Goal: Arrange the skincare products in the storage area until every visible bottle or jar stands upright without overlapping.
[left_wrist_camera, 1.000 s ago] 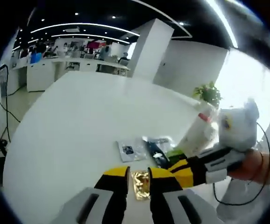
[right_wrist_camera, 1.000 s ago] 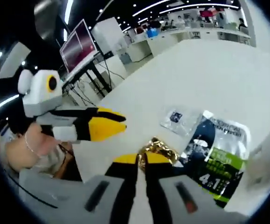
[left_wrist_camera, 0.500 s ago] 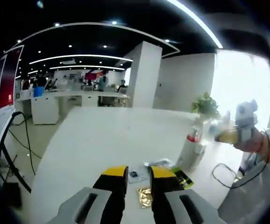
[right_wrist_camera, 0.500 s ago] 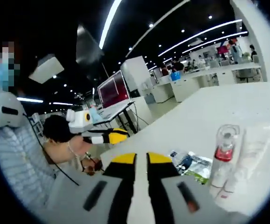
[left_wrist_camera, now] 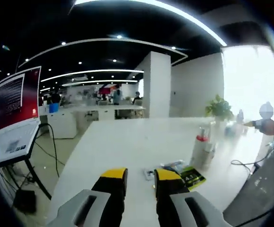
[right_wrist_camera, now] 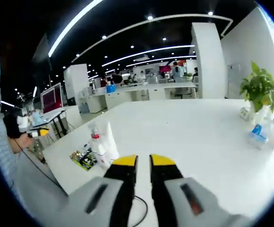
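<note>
Skincare bottles (left_wrist_camera: 201, 150) stand upright together on the white tabletop (left_wrist_camera: 127, 142) beside flat sachets (left_wrist_camera: 184, 173), well apart from both empty, slightly parted hand-held grippers, left (left_wrist_camera: 140, 182) and right (right_wrist_camera: 143, 165), so any approach should be slow and level.

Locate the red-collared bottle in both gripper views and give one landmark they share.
Left gripper view: red-collared bottle stands right of centre on the white table.
Right gripper view: it stands lower left, near the table's edge.
Shared landmark: the green-and-black sachet lying beside it.
</note>
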{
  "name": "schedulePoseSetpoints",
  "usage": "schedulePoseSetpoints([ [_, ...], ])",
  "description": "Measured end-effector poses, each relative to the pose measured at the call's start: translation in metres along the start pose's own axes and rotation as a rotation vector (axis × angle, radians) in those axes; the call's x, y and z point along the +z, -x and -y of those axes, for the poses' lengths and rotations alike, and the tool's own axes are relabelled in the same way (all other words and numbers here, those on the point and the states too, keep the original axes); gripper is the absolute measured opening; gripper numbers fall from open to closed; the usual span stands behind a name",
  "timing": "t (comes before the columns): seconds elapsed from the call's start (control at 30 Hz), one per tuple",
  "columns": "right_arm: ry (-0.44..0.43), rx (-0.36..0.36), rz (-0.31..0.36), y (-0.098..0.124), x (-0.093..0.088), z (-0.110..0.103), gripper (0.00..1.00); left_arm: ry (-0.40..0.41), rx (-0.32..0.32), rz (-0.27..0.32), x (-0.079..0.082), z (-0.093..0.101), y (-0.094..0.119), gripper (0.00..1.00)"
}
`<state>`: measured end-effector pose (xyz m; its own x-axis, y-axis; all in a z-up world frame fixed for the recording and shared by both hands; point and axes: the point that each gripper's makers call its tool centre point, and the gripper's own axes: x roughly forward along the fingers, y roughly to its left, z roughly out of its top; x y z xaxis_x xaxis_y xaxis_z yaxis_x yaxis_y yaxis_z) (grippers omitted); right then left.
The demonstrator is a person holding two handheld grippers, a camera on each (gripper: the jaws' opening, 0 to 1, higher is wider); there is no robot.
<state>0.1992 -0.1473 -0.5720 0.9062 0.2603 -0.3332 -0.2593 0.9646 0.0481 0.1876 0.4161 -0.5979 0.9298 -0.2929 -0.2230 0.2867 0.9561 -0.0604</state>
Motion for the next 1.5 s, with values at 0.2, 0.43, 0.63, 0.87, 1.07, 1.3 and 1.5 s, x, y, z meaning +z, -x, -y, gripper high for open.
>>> schedulePoseSetpoints([
  [0.2, 0.217, -0.418, 0.013, 0.053, 0.022, 0.085, 0.14, -0.021, 0.047, -0.009, 0.001, -0.001, 0.003, 0.28],
  [0.43, 0.216, -0.475, 0.160, 0.061, 0.029, 0.030, 0.17, -0.043, 0.026, 0.041, 0.010, 0.016, 0.006, 0.30],
  [0.63, 0.161, -0.202, 0.107, 0.009, -0.036, -0.113, 0.18, -0.040, 0.030, 0.056, 0.004, 0.031, 0.011, 0.33],
  [0.87, 0.056, -0.075, 0.021, -0.020, -0.074, -0.166, 0.17, -0.031, 0.055, 0.059, -0.018, 0.045, 0.014, 0.31],
  [1.07, 0.087, -0.056, -0.057, -0.024, -0.083, -0.162, 0.15, -0.086, 0.065, 0.035, -0.023, 0.041, 0.015, 0.27],
  [1.3, 0.134, -0.051, -0.091, -0.024, -0.092, -0.159, 0.15, -0.066, 0.094, 0.014, -0.028, 0.036, 0.016, 0.27],
  [1.5, 0.145, -0.035, -0.107, -0.025, -0.095, -0.161, 0.15, -0.080, 0.104, 0.020, -0.028, 0.033, 0.016, 0.27],
])
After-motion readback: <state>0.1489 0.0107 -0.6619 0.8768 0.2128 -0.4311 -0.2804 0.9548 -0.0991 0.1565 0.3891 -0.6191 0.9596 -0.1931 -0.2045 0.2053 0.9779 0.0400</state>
